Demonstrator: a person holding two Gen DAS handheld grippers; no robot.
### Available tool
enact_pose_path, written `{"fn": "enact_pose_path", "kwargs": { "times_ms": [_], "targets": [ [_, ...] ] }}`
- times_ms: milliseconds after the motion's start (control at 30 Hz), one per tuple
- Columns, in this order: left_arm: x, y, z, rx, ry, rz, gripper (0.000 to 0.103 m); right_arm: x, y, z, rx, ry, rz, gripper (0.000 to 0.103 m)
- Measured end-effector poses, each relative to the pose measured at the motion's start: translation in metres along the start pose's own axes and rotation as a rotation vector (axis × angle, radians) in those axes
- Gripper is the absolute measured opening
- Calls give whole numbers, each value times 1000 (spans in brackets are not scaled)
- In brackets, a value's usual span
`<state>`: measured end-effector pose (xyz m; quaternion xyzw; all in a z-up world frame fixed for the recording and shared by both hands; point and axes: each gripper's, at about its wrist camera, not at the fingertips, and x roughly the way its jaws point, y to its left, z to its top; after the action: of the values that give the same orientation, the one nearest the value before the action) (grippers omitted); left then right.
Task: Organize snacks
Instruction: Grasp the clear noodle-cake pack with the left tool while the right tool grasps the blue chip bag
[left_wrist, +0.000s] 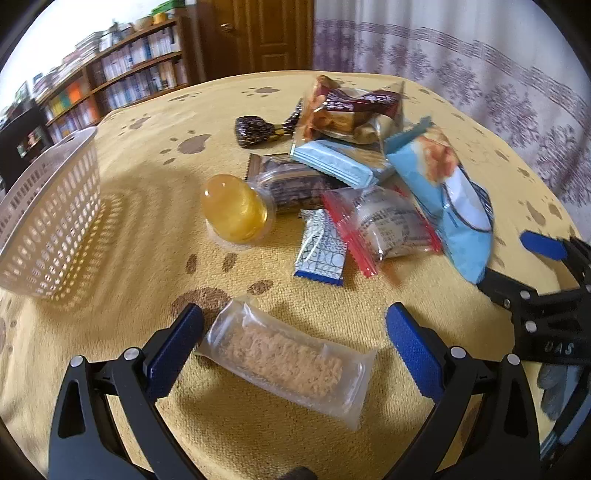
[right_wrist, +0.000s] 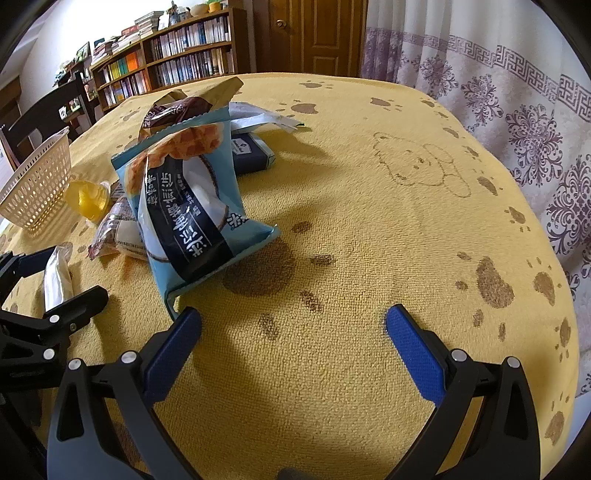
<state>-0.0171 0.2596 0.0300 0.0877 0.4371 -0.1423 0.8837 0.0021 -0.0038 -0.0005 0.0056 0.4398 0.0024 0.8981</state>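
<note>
So far little looks done: the surface (left_wrist: 155, 206) carries the white basket (left_wrist: 55, 229), seemingly empty, and the snack pile (left_wrist: 354, 173) beside it. Left claw (left_wrist: 295, 350) gapes around a clear-wrapped bar (left_wrist: 288, 363), ungripped; right claw (right_wrist: 293, 347) gapes empty.

Yellow tablecloth (right_wrist: 369, 229) with brown paw prints and a thin brown outline of a dog. White basket (left_wrist: 51, 221) with a grid of small holes. Amber jelly cup (left_wrist: 236, 210) — clear and glossy. Light blue bag (right_wrist: 192, 206) with a black band, white letters and orange pieces printed on top. Clear wrapper (left_wrist: 288, 358) over a pale brown bar. White curtain (right_wrist: 517, 110) — purple flower ornaments and a key-pattern border. Blue pads (left_wrist: 413, 350) on black gripper arms.
</note>
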Motion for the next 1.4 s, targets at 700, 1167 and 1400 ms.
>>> {"fn": "enact_pose_path", "kwargs": {
  "times_ms": [700, 1167, 1400],
  "targets": [
    [-59, 64, 12, -65, -142, -7, 100, -49, 10, 14, -72, -150, 188, 98],
    [-63, 76, -8, -42, -106, -56, 100, 0, 27, 62, -29, -72, 260, 98],
    [-41, 44, -14, 41, -47, -119, 100, 21, 37, 69, -51, -40, 238, 90]
  ]
}}
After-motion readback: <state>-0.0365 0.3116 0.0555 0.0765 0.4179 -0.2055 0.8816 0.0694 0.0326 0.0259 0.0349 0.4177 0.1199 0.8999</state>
